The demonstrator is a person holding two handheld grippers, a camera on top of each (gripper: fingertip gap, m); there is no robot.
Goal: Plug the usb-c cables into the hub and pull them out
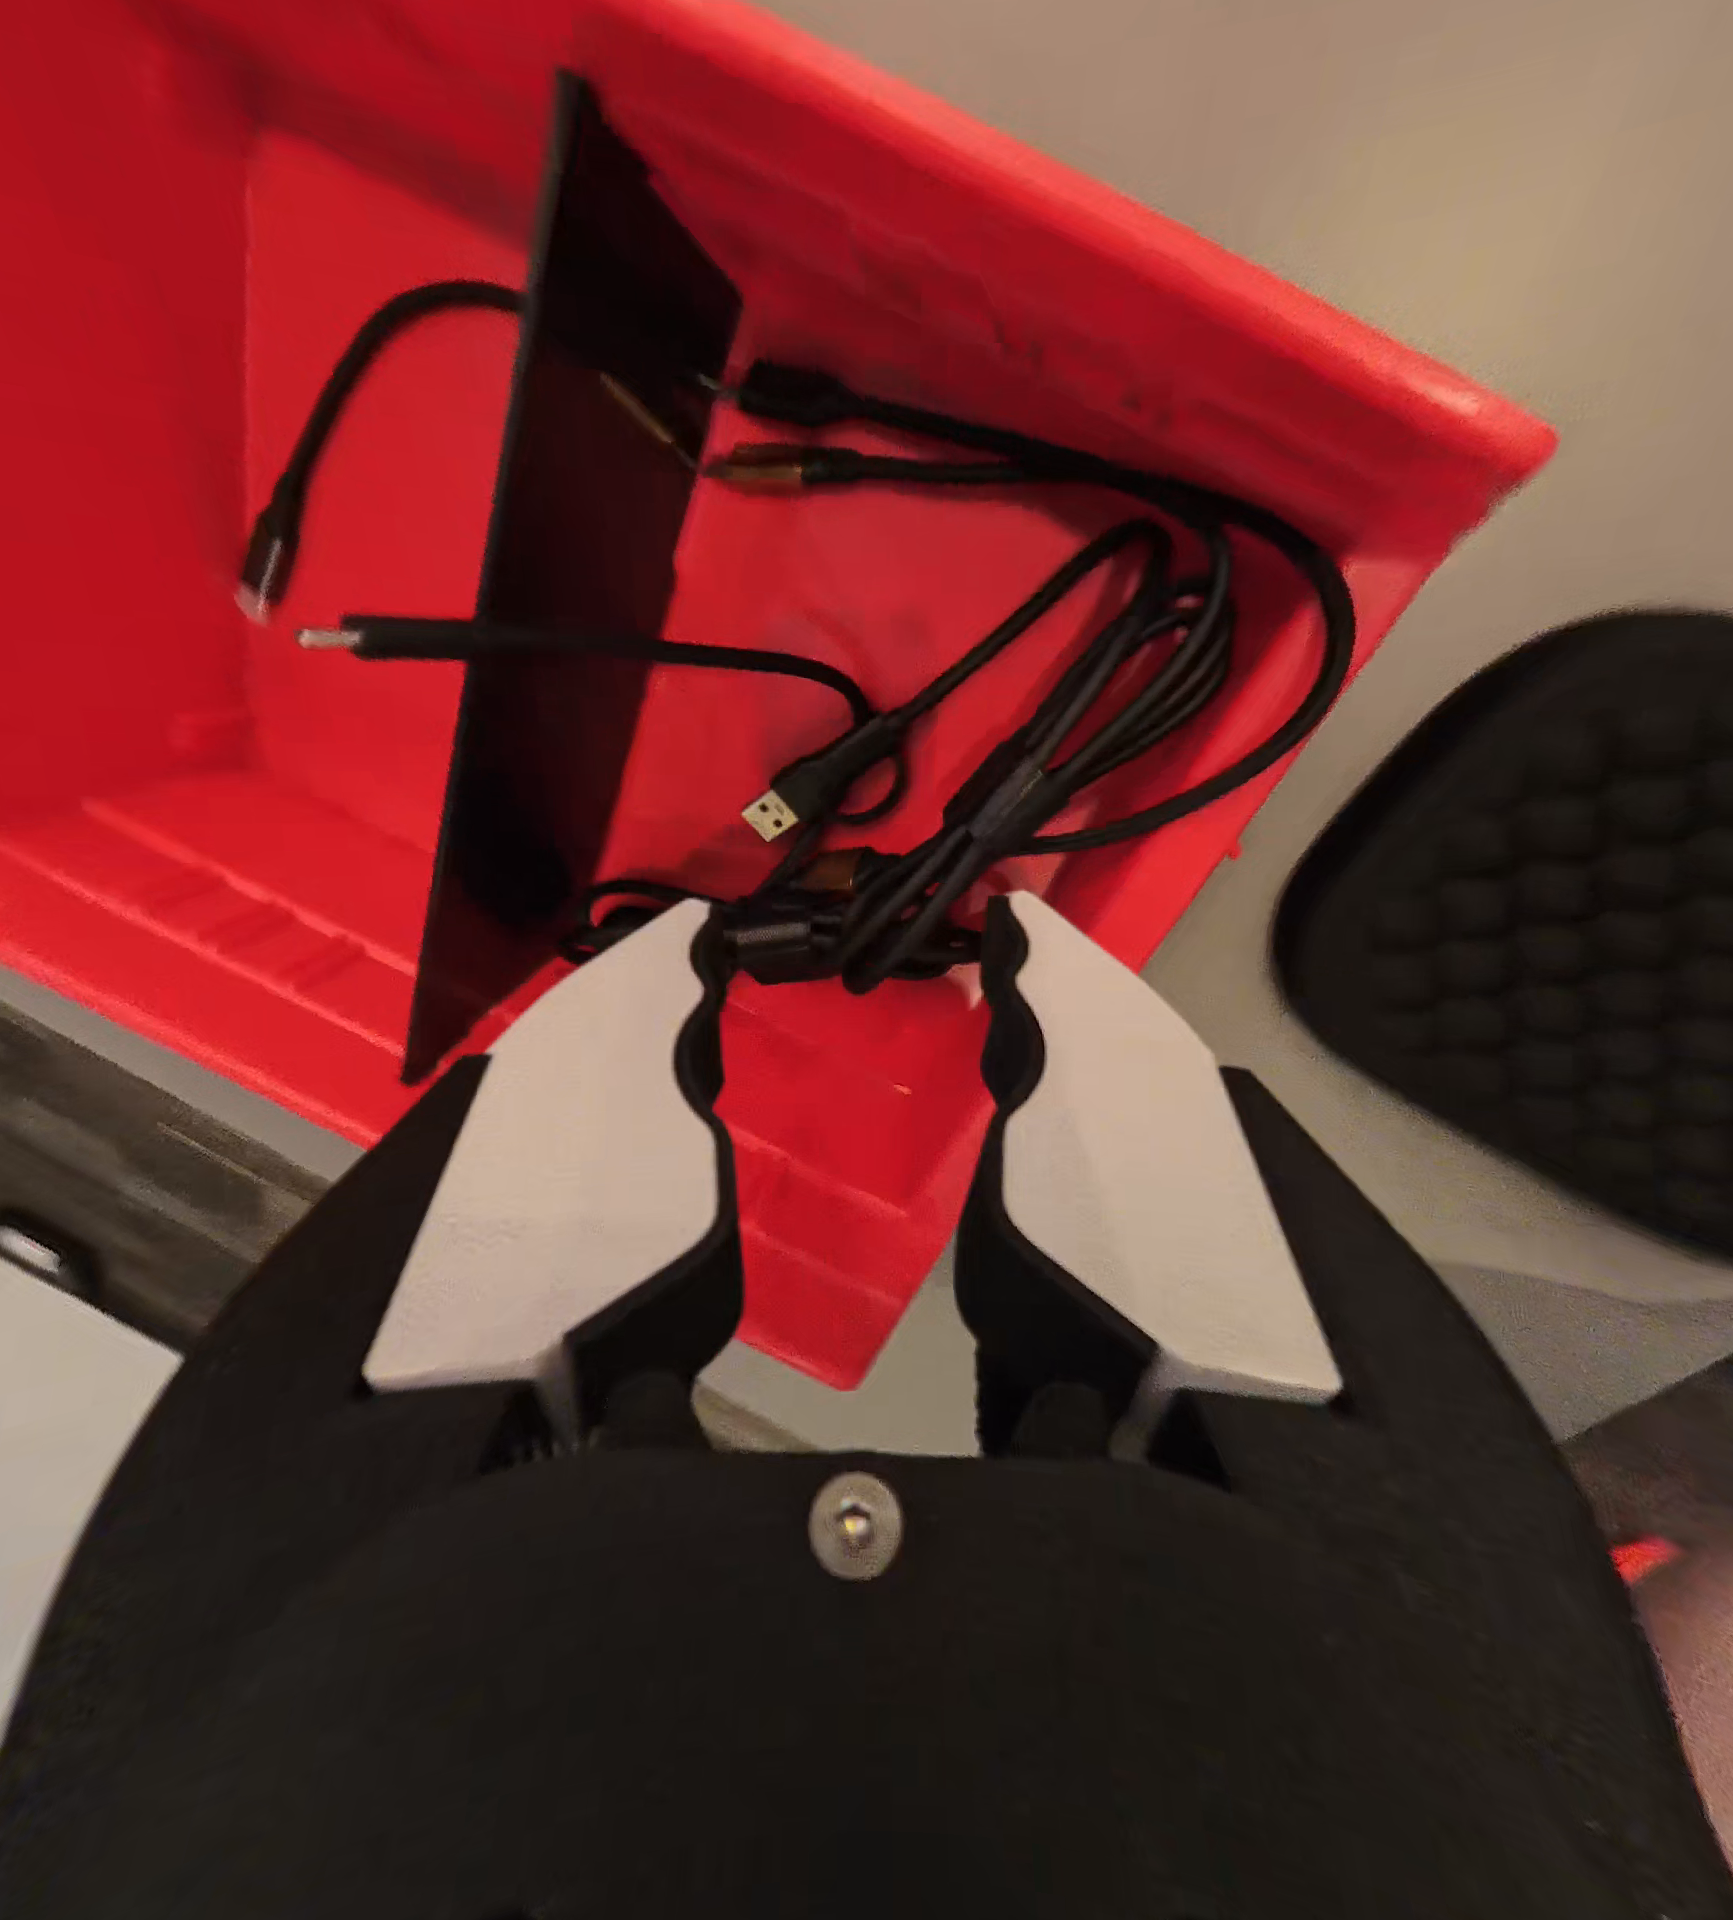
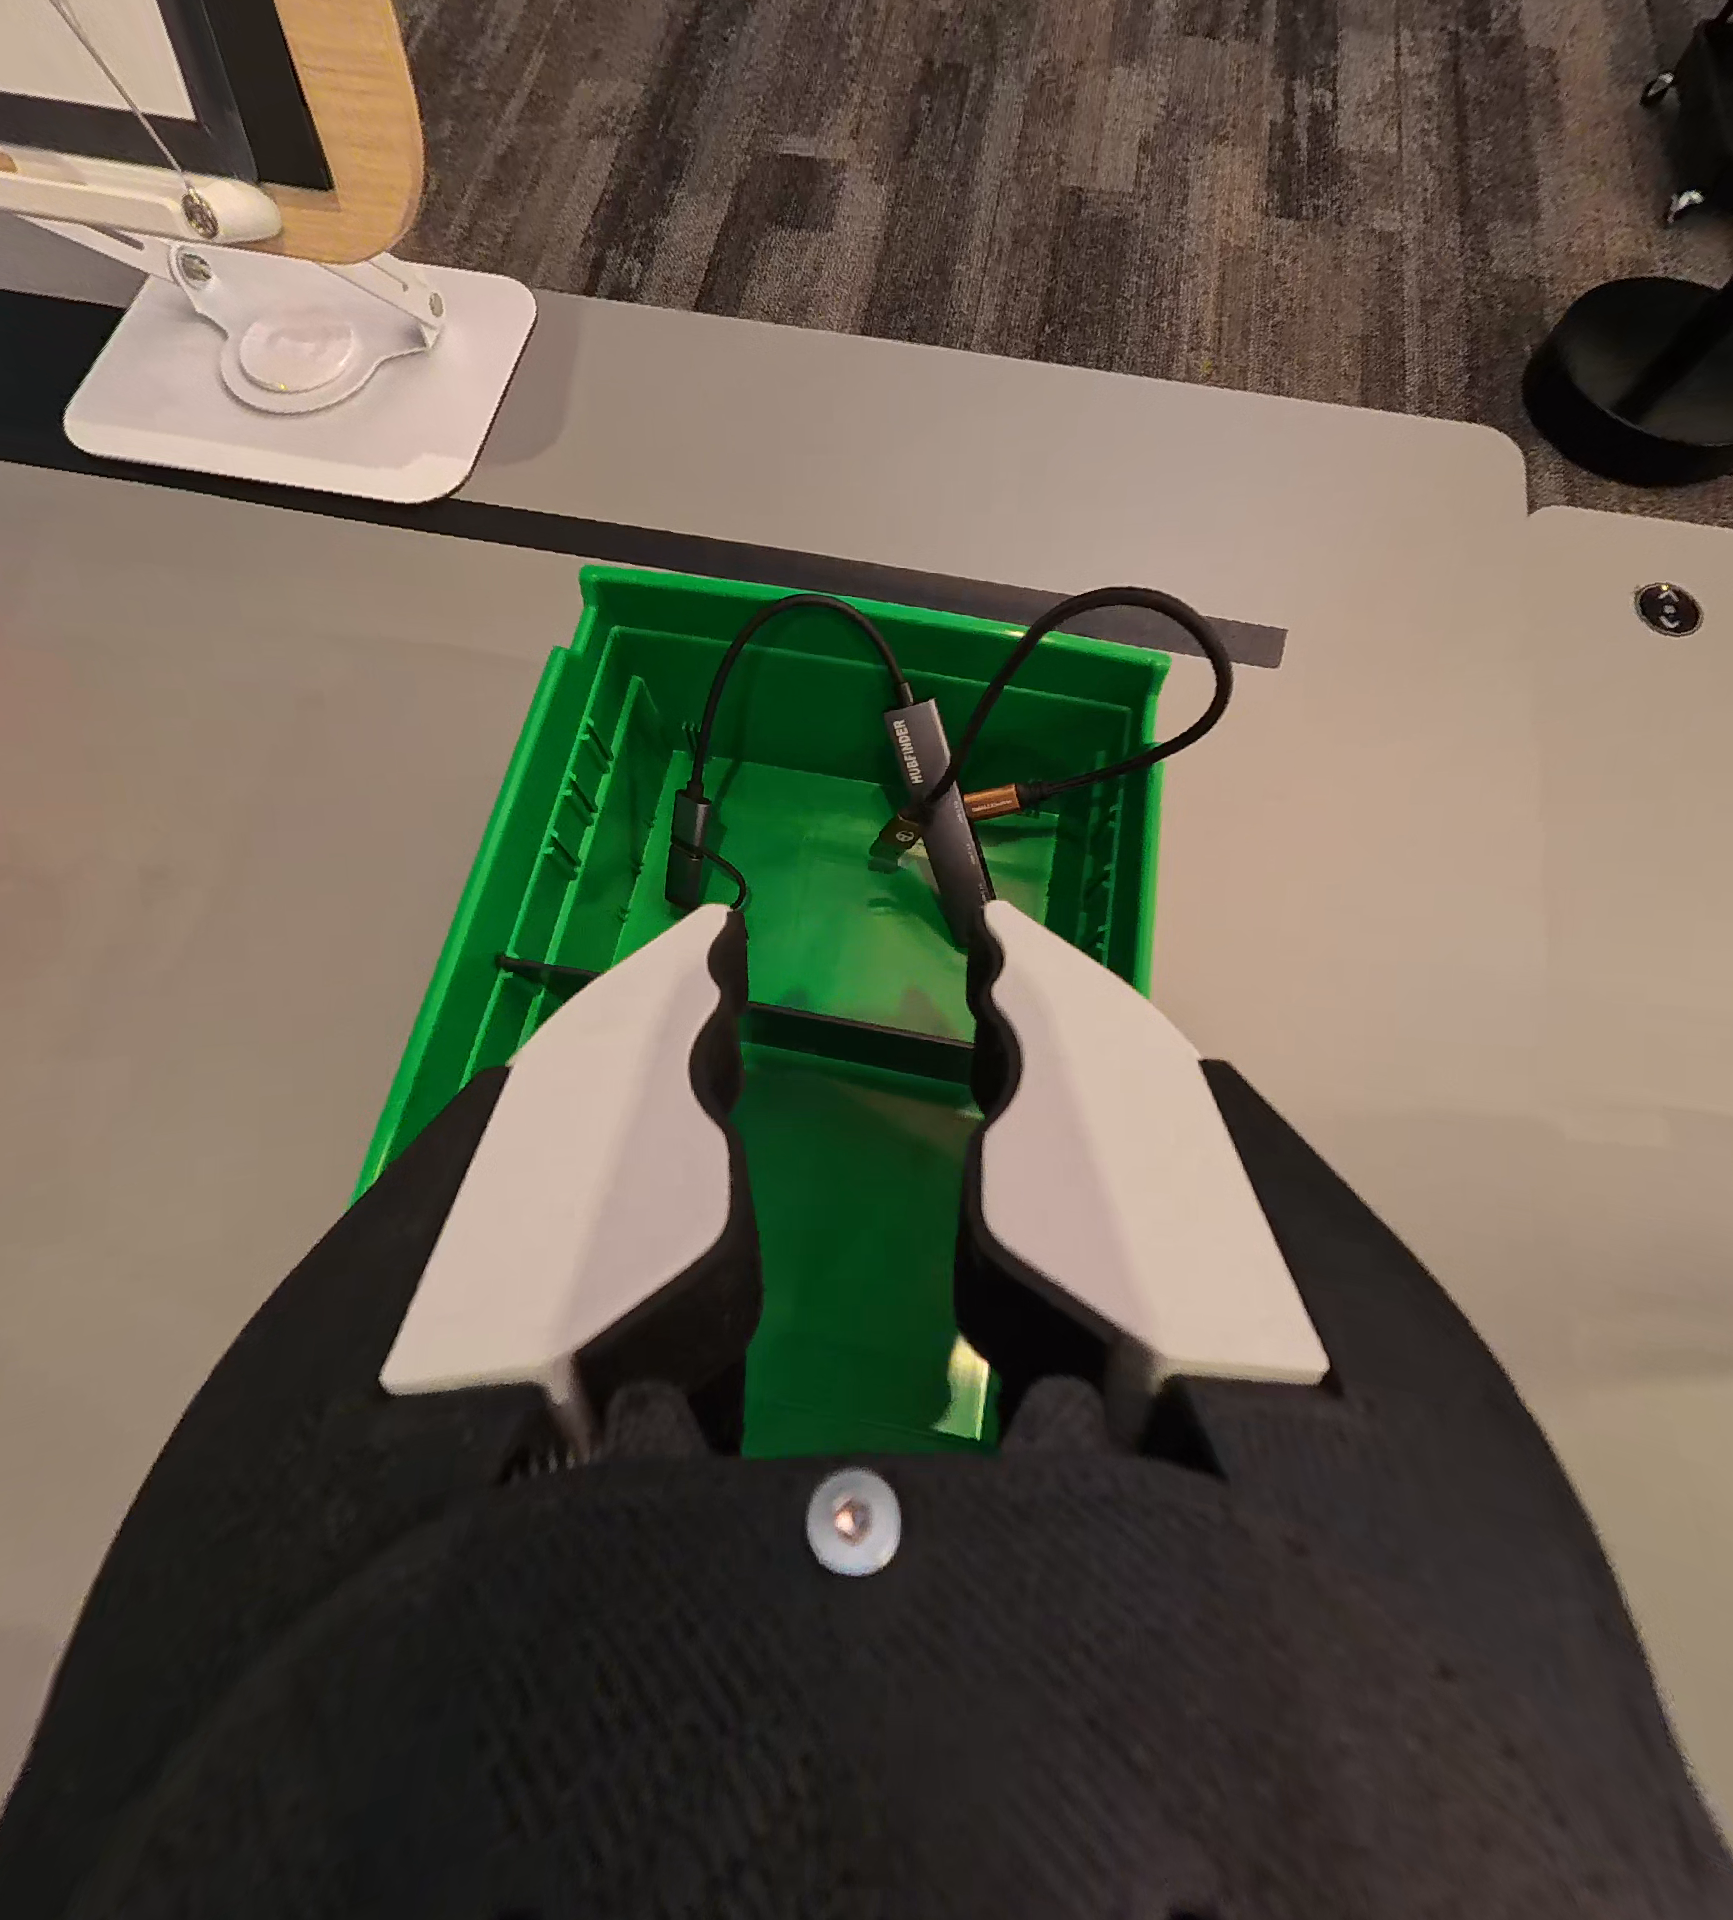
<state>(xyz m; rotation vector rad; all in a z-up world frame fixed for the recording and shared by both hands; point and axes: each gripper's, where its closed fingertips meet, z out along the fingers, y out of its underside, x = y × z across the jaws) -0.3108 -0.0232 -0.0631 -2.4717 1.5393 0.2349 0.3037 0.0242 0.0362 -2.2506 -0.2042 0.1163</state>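
In the left wrist view a red bin [image 1: 1049, 343] holds a tangle of black cables [image 1: 1101, 748] beside a black divider [image 1: 581, 582]. Loose plug ends lie in it, one with a gold collar [image 1: 763, 468]. My left gripper [image 1: 846, 914] is open, its tips at the near end of the cable bundle. In the right wrist view a green bin [image 2: 623, 623] holds a slim grey hub [image 2: 935, 800] with its own black lead, and a gold-collared cable [image 2: 997, 802] sits at the hub's side. My right gripper [image 2: 857, 920] is open and empty above the bin, just short of the hub.
A black textured pad [image 1: 1568, 935] lies right of the red bin. A white monitor stand [image 2: 301, 374] sits at the back left of the grey table [image 2: 1464, 883]. A round black base [image 2: 1662, 374] stands on the carpet beyond the table edge. Some 60 centimetres of space lies between my two pairs of fingers.
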